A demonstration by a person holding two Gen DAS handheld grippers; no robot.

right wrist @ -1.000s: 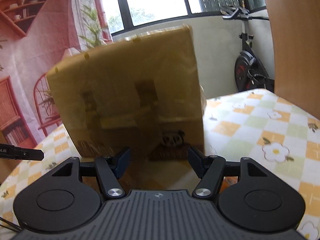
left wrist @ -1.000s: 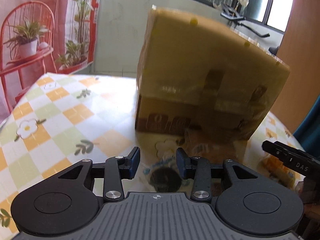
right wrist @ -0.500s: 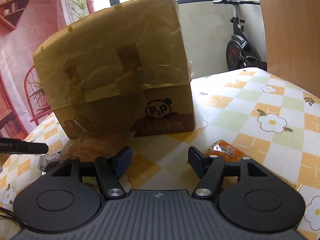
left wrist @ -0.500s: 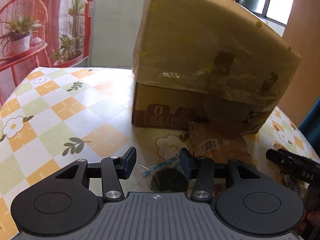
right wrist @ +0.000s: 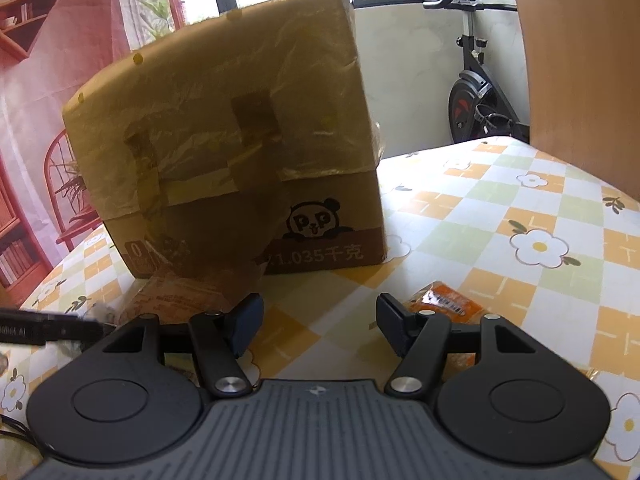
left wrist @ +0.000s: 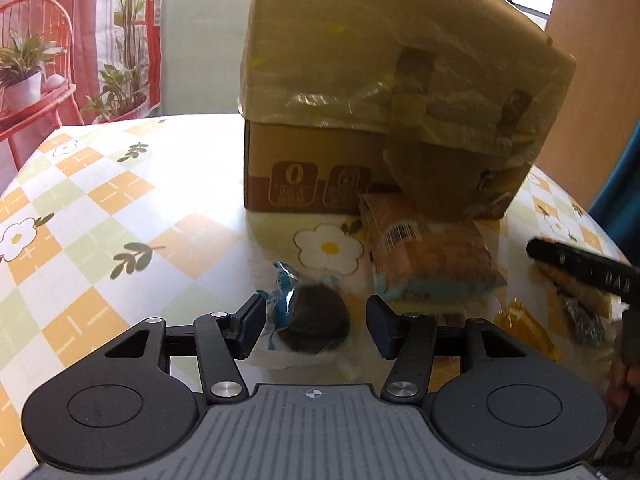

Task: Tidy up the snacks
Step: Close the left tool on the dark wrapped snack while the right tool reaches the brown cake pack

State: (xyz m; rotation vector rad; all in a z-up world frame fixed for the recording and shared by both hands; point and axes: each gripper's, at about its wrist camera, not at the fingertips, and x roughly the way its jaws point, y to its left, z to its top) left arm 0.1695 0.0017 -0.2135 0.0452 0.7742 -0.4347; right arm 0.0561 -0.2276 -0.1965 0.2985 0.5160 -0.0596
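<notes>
A tall cardboard box [left wrist: 384, 100] lined with a yellowish plastic bag stands on the table; it also shows in the right wrist view [right wrist: 240, 148]. In front of it lie snacks: a dark round cookie in a clear blue-printed wrapper [left wrist: 314, 322], a brown bread packet [left wrist: 424, 252], and an orange packet [left wrist: 520, 326]. My left gripper [left wrist: 316, 326] is open and empty, its jaws either side of the cookie, just above it. My right gripper [right wrist: 318, 320] is open and empty over the table, with an orange snack packet [right wrist: 444, 302] beside its right finger.
The table [left wrist: 120, 220] has a checked flower-print cloth. The other gripper's black tip enters the left wrist view at the right [left wrist: 580, 268]. An exercise bike [right wrist: 476, 100] and a wooden panel [right wrist: 580, 60] stand beyond the table's far side.
Both grippers have pulled back and down from the box, so more table and the snacks now show. The cookie has come between the left jaws. Both jaws stay open.
</notes>
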